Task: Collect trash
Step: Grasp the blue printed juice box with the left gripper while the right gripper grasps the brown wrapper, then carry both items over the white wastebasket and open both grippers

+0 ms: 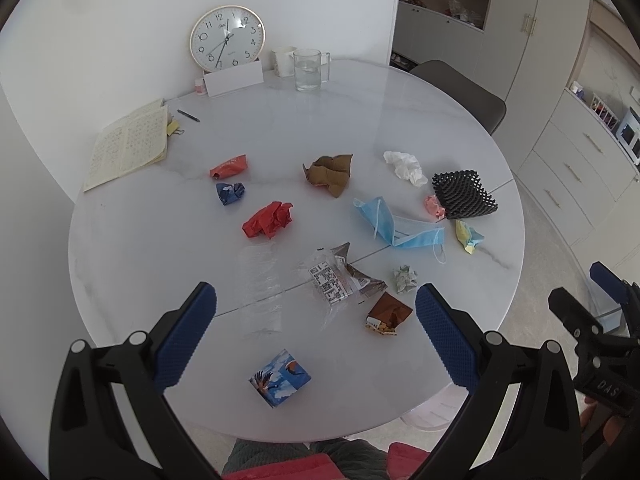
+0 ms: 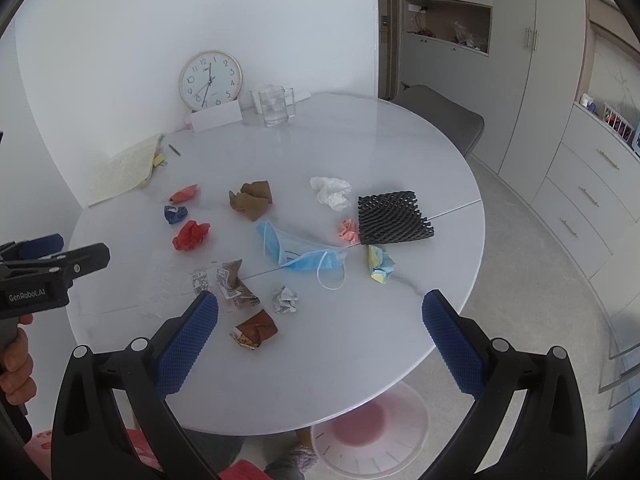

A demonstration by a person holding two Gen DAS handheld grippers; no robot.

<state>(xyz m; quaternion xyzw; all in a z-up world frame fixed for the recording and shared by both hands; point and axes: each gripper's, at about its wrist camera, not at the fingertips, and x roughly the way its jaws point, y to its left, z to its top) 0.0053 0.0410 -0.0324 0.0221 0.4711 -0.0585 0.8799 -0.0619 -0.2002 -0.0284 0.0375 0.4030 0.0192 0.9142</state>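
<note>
Both tools hang above the near edge of the round counter (image 1: 120,240), the left tool (image 1: 316,328) and right tool (image 2: 320,332) each spread wide, holding nothing. Trash litters mid-frame: blue mask (image 1: 394,224), black foam net (image 2: 394,218), red wad (image 1: 270,220), white tissue (image 2: 331,192) (clock (image 1: 227,38) upper left)

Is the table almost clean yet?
Not yet. Nothing looks collected: the mask, red paper, black netting, tissue and brown wrapper all lie on the table. The left gripper and right gripper are open, holding nothing. Everything is left.
</note>
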